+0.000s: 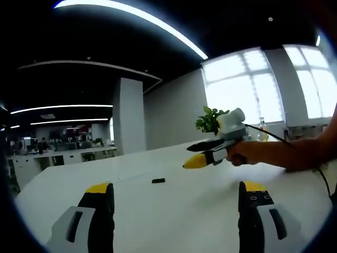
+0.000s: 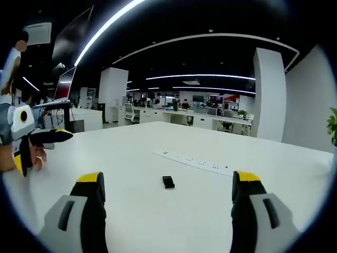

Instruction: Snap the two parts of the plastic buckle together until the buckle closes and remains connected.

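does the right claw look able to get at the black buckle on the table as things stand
Probably yes. The right claw is open, with the black buckle lying on the white table ahead between its jaws. Nothing lies between them, and the left claw is off to one side.

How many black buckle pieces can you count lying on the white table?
1: a single small black buckle piece lies on the white table between the two grippers, near the flush power strip. A second part may be hidden or joined; too small to tell.

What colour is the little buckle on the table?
Black buckle, clearest in the right gripper view.
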`<action>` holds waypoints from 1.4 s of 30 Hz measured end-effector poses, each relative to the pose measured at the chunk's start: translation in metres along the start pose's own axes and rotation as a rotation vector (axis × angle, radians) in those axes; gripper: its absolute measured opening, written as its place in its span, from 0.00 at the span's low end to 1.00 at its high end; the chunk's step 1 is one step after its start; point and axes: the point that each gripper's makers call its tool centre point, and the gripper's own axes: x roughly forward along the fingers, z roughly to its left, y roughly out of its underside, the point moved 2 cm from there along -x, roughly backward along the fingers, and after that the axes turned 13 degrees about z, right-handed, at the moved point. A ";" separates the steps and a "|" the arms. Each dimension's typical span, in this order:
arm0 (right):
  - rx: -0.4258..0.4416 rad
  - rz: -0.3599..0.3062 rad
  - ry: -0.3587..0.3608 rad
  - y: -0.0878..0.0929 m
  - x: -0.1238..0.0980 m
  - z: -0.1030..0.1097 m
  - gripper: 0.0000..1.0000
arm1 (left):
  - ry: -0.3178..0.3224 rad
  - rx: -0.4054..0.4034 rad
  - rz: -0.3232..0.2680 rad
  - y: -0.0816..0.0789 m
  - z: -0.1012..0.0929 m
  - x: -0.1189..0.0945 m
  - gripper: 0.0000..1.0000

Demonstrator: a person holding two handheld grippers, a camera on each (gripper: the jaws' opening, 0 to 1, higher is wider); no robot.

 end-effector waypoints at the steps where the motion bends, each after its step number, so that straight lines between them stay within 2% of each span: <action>1: 0.003 -0.003 -0.001 0.000 -0.001 0.000 1.00 | 0.000 -0.002 0.000 0.000 0.000 0.000 1.00; 12: -0.016 0.003 0.001 0.008 -0.024 0.017 1.00 | -0.005 -0.013 0.002 0.003 0.004 0.004 1.00; 26: -0.016 0.007 0.011 0.009 -0.025 0.018 0.99 | 0.002 0.015 0.018 0.004 0.001 0.006 1.00; 42: -0.019 0.011 0.006 0.024 -0.051 0.028 0.99 | -0.034 0.041 0.034 0.007 0.001 0.003 1.00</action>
